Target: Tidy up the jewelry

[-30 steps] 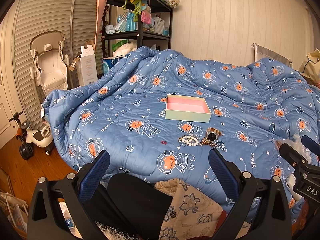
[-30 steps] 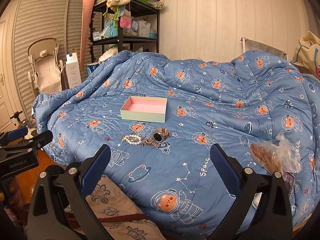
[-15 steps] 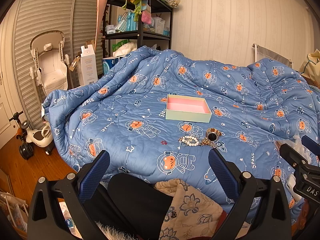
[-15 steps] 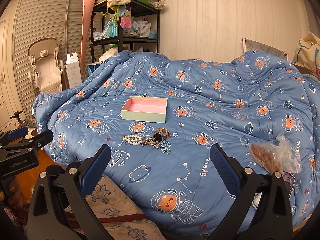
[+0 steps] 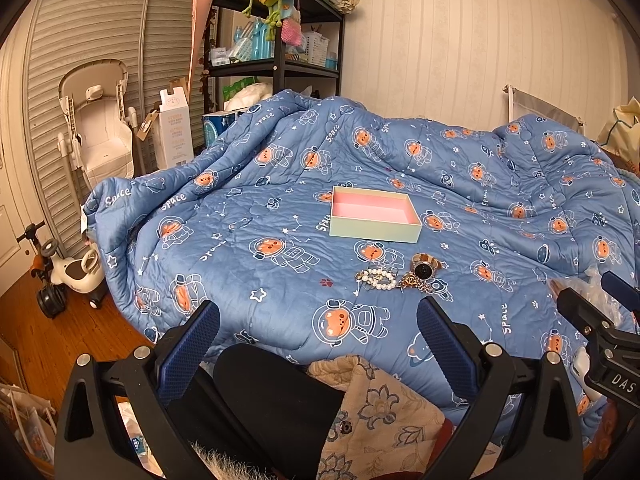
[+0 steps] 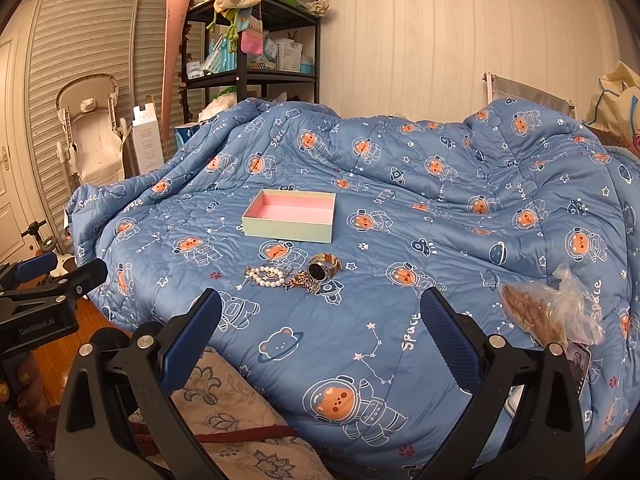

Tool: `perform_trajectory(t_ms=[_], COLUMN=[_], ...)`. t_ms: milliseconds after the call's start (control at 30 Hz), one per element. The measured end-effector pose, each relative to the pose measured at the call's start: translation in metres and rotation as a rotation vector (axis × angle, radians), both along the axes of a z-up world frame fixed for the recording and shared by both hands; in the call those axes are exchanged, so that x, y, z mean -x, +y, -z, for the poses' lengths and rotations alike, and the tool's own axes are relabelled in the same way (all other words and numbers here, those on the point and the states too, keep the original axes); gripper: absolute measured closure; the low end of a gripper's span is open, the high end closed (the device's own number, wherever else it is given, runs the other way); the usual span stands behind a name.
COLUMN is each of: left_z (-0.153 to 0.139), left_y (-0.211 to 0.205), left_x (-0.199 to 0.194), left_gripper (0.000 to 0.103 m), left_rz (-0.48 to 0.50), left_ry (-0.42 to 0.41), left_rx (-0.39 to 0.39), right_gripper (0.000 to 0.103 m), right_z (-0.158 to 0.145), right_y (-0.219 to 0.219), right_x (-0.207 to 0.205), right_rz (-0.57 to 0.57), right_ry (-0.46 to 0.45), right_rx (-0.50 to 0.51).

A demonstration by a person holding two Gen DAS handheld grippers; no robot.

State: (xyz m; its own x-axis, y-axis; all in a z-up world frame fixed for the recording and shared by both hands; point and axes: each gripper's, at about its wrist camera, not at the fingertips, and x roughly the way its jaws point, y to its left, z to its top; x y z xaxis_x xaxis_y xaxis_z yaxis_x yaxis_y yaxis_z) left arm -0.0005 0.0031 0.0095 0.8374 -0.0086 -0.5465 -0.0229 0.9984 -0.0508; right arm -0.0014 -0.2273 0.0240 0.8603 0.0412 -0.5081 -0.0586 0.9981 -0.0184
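An open pale-green box with a pink inside [image 5: 375,218] [image 6: 290,220] sits on the blue quilt. In front of it lie a pearl bracelet [image 5: 377,278] [image 6: 267,275], a gold chain [image 5: 414,282] [image 6: 303,282] and a gold watch [image 5: 425,265] [image 6: 323,266], close together. My left gripper [image 5: 316,340] is open and empty, held back from the bed's near edge. My right gripper [image 6: 320,328] is open and empty, also short of the jewelry. Each gripper shows at the edge of the other's view.
A blue astronaut-bear quilt [image 5: 280,208] covers the bed. A clear bag with brown contents [image 6: 548,312] lies on the right. A black shelf unit [image 5: 276,40], a white box [image 5: 172,132], a baby chair [image 5: 100,120] and a ride-on toy [image 5: 68,272] stand at the left. Floral fabric [image 5: 380,412] lies below.
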Motion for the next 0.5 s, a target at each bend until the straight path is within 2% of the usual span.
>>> perform_trajectory(t_ms=[167,300,500], left_z=[0.005,0.013,0.024], left_y=[0.003,0.01,0.011], left_x=[-0.008,-0.026,-0.056], left_gripper=[0.006,0.006,0.006], left_rz=[0.03,0.075,0.126], left_ry=[0.024,0.051,0.061], left_rx=[0.033,0.084,0.068], right_gripper=[0.005,0.005,0.005], right_z=[0.007,0.025,0.05], right_y=[-0.004,-0.009,-0.012], right_x=[-0.013,-0.034,-0.058], right_rz=[-0.04,-0.116,-0.139], right_ry=[0.044,0.14,0.187], right_rx=[-0.031,-0.088,-0.063])
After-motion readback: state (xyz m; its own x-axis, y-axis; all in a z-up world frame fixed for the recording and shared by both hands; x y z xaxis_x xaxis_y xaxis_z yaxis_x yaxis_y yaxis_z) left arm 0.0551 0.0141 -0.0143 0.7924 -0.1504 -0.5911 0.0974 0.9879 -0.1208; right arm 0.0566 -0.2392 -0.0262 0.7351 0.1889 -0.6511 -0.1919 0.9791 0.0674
